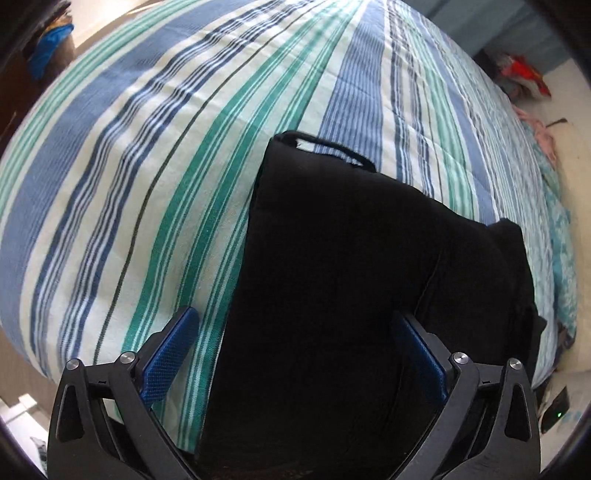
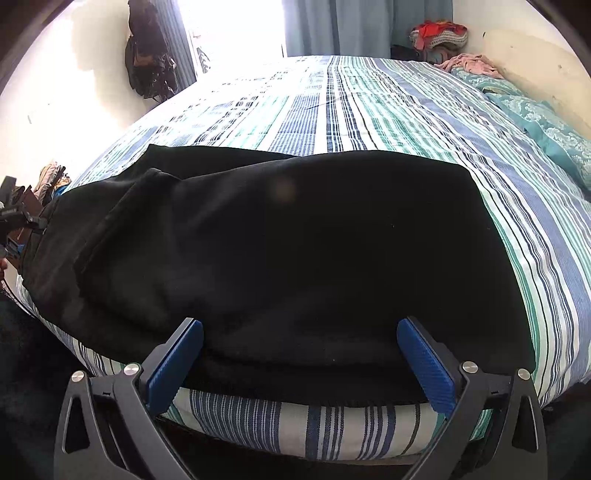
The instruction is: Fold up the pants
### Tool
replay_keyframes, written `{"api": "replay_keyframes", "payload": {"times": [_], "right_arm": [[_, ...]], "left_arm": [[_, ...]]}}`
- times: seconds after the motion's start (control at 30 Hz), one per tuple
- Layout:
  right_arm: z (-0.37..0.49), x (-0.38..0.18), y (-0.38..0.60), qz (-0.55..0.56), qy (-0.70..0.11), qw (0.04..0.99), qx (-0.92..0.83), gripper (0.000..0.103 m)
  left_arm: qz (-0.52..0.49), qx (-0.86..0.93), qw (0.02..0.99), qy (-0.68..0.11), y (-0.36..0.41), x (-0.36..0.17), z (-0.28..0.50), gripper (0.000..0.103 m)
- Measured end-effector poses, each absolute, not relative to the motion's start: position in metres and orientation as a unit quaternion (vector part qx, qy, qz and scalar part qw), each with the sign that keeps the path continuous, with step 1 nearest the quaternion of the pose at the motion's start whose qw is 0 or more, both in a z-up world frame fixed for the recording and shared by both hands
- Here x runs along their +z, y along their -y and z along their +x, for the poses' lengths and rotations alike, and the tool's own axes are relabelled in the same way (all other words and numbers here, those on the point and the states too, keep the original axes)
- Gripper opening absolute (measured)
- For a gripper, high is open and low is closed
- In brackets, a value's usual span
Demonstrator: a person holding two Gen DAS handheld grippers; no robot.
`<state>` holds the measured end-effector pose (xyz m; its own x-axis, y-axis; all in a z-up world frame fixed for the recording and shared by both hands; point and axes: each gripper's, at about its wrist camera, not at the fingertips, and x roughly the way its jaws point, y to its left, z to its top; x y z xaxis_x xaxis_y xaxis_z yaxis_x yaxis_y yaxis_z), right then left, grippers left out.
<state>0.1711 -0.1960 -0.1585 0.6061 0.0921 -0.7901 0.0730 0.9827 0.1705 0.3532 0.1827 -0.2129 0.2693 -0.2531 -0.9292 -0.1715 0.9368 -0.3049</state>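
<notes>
Black pants [image 2: 277, 240] lie folded (layered, flat) on striped bedspread [image 2: 406, 122]; both grippers' fingers apart.

Pants [image 2: 280, 251] lie folded on a bed [image 2: 388, 110], along its near edge in the right wrist view, with bedspread stretching behind them toward the curtains [image 2: 369, 26]. A pillow [image 2: 546, 125] sits at the bed's far right, a heap of clothes [image 2: 439, 35] beyond the far corner. A bag [image 2: 147, 55] hangs on the wall at left. The right tool [image 2: 300, 349] straddles the pants' near edge; the left tool [image 1: 295, 343] straddles one end of the pants [image 1: 351, 277].
</notes>
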Motion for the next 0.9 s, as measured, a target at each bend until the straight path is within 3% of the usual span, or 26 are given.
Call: {"api": "replay_keyframes", "payload": {"times": [0.2, 0.23, 0.27, 0.3, 0.33, 0.37, 0.53, 0.7, 0.9], "right_arm": [[0.172, -0.158, 0.196, 0.094, -0.444, 0.891, 0.006, 0.103], [0.173, -0.158, 0.197, 0.094, -0.444, 0.891, 0.006, 0.103], [0.173, -0.158, 0.197, 0.095, -0.444, 0.891, 0.006, 0.103], [0.173, -0.158, 0.197, 0.096, -0.444, 0.891, 0.006, 0.103], [0.173, -0.158, 0.197, 0.096, -0.445, 0.891, 0.006, 0.103], [0.174, -0.158, 0.197, 0.096, -0.446, 0.890, 0.006, 0.103], [0.175, -0.154, 0.199, 0.101, -0.454, 0.885, 0.012, 0.103], [0.174, -0.151, 0.203, 0.109, -0.458, 0.882, 0.023, 0.103], [0.169, -0.142, 0.226, 0.183, -0.437, 0.880, 0.039, 0.103]], "left_arm": [[-0.173, -0.027, 0.774, -0.608, -0.171, -0.208, 0.342, 0.102], [-0.185, -0.030, 0.769, -0.611, -0.171, -0.206, 0.341, 0.086], [-0.201, -0.033, 0.764, -0.612, -0.171, -0.202, 0.338, 0.060], [-0.208, -0.023, 0.763, -0.612, -0.170, -0.196, 0.335, 0.049], [-0.208, -0.006, 0.765, -0.609, -0.169, -0.187, 0.331, 0.029], [-0.214, 0.001, 0.767, -0.605, -0.167, -0.177, 0.327, 0.021], [-0.248, -0.035, 0.786, -0.565, -0.137, -0.104, 0.311, 0.018], [-0.245, -0.122, 0.791, -0.547, -0.046, -0.044, 0.307, 0.017], [-0.145, -0.190, 0.796, -0.557, 0.107, -0.053, 0.311, 0.018]]}}
